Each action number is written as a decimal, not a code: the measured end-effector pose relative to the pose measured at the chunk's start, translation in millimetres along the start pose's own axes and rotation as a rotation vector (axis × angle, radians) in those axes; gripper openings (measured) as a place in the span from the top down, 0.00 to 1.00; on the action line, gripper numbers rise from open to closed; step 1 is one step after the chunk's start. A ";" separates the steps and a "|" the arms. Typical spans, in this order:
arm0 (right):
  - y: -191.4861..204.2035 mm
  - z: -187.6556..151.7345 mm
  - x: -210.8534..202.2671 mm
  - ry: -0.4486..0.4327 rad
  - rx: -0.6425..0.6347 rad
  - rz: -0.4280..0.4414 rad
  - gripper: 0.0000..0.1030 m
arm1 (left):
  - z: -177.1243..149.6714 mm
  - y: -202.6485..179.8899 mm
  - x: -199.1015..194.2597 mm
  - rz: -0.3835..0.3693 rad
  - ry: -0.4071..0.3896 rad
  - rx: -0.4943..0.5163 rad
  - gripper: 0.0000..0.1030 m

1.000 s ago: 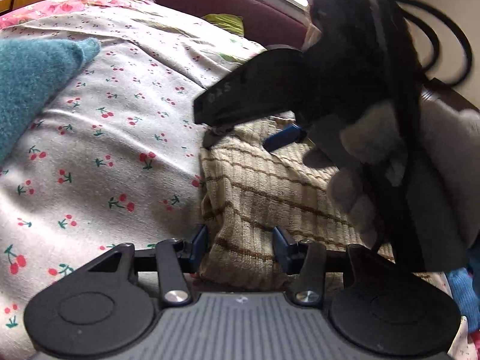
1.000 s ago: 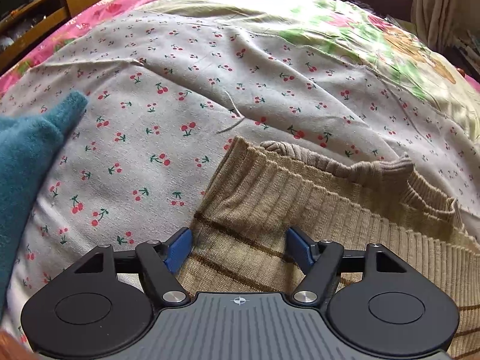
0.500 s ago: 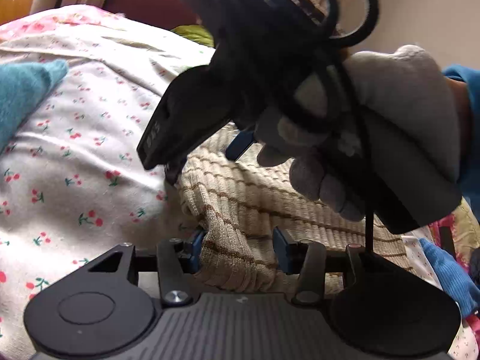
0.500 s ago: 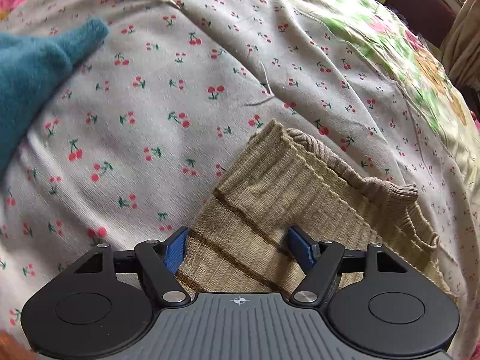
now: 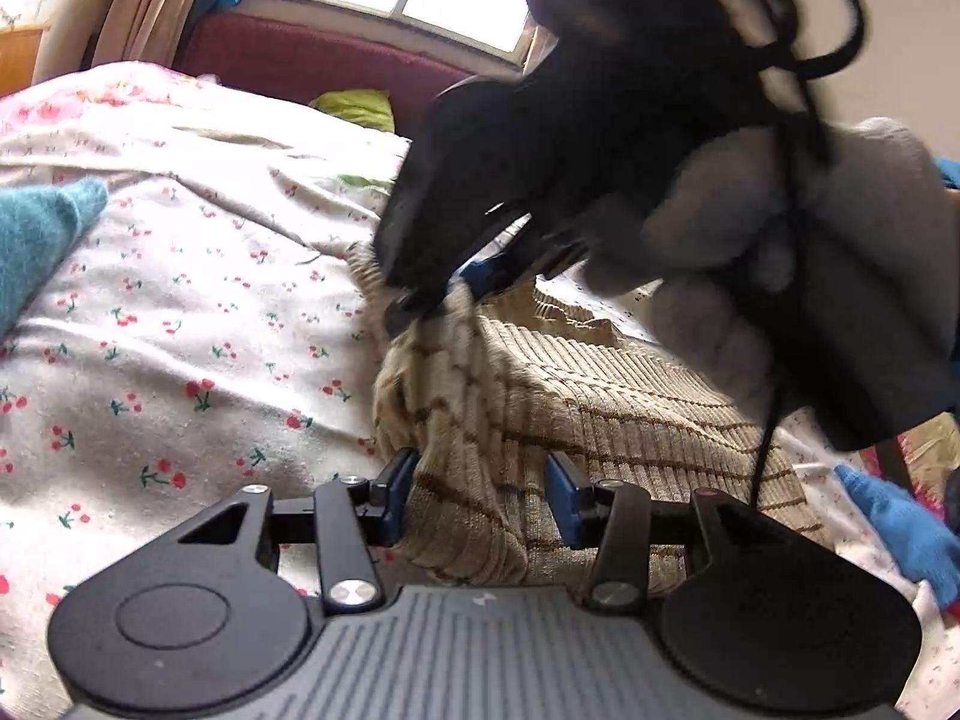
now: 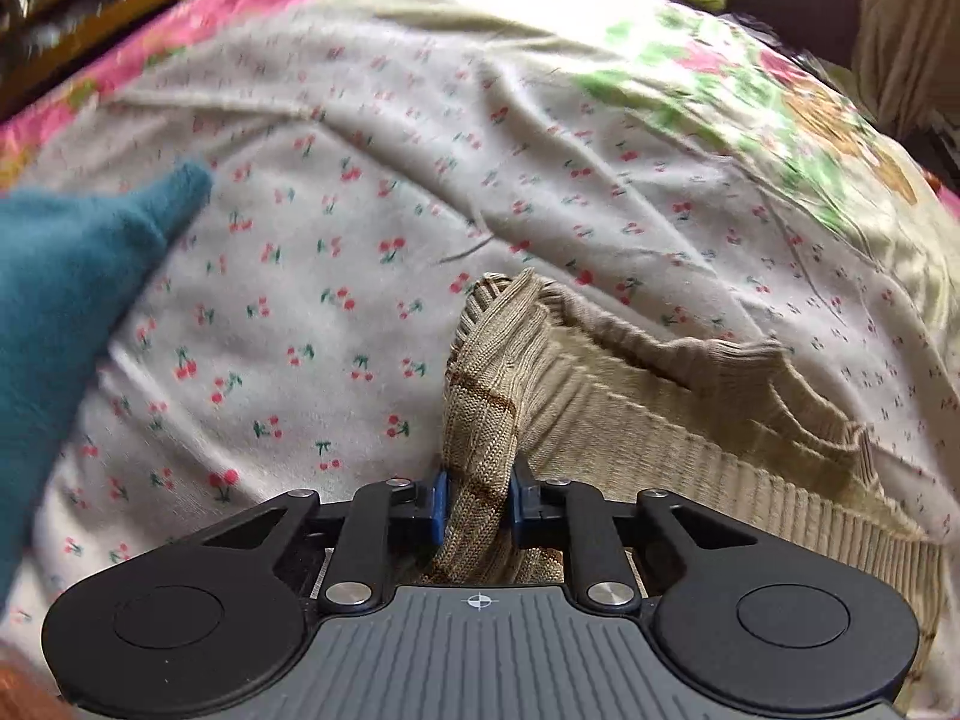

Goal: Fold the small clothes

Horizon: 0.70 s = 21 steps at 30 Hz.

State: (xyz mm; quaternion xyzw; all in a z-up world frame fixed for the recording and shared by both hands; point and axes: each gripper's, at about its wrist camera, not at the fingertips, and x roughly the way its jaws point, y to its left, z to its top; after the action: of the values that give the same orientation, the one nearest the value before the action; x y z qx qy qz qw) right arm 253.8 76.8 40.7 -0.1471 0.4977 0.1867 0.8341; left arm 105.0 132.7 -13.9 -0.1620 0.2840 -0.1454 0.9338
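A beige ribbed sweater with thin brown stripes lies on the cherry-print bedsheet. My left gripper holds a thick bunch of its near edge, which fills the gap between the pads. In the left wrist view my right gripper, held by a grey-gloved hand, pinches the sweater's far corner, and the knit is drawn up under it. In the right wrist view the right gripper has its jaws closing on a narrow raised fold of the sweater, with both pads against the knit.
A teal knit garment lies on the sheet to the left, also the teal garment in the right wrist view. A blue cloth sits at the right edge. A maroon padded backrest and a window close the far side.
The right gripper's jaws went from wide apart over the flat sweater to pinched on a fold and rose, pulling the corner up. The left gripper kept its hold and rolled a little.
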 end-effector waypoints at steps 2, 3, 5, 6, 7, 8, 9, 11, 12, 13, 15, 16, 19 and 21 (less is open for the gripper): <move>-18.8 -6.5 -17.1 -0.043 0.067 0.038 0.84 | -0.8 -5.1 -2.5 0.002 -0.010 0.040 0.47; -28.4 -11.3 -25.3 -0.065 0.098 0.057 0.85 | -1.5 -9.9 -5.0 0.002 -0.014 0.062 0.47; -49.9 -23.6 -41.3 -0.107 0.160 0.098 0.85 | -0.8 -21.6 -8.8 -0.002 -0.020 0.107 0.47; -60.6 -30.6 -48.0 -0.126 0.190 0.117 0.85 | 0.2 -28.7 -10.6 -0.003 -0.021 0.133 0.47; -72.6 -38.1 -53.8 -0.144 0.222 0.132 0.85 | 1.6 -37.2 -12.1 -0.010 -0.018 0.160 0.47; -84.6 -45.6 -58.9 -0.157 0.252 0.144 0.86 | 4.0 -46.6 -13.5 -0.024 -0.011 0.186 0.47; -96.4 -53.3 -63.6 -0.171 0.281 0.154 0.86 | 5.9 -56.6 -14.3 -0.038 -0.005 0.212 0.47; -123.2 -70.7 -73.7 -0.197 0.346 0.175 0.86 | 9.7 -79.6 -13.2 -0.069 0.011 0.258 0.47; -137.2 -79.3 -78.2 -0.210 0.380 0.185 0.86 | 11.2 -90.8 -11.1 -0.089 0.022 0.274 0.47; -150.5 -88.3 -82.7 -0.224 0.412 0.193 0.86 | 12.1 -103.3 -7.6 -0.111 0.031 0.289 0.47; -177.3 -108.2 -91.3 -0.251 0.472 0.202 0.87 | 10.7 -126.9 1.0 -0.151 0.046 0.321 0.47; -189.8 -118.6 -93.8 -0.261 0.503 0.205 0.87 | 8.9 -137.3 5.1 -0.167 0.054 0.339 0.47; -224.3 -150.5 -91.4 -0.268 0.584 0.206 0.89 | -1.4 -163.5 20.6 -0.194 0.100 0.375 0.47; -245.9 -170.9 -82.7 -0.264 0.657 0.211 0.90 | -10.7 -176.4 30.8 -0.200 0.140 0.400 0.48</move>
State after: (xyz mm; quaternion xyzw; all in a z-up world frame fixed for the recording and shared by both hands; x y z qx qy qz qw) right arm 197.9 -228.7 49.7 0.2060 0.4317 0.1195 0.8700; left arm 91.6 -40.5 30.8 0.0093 0.2961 -0.3015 0.9063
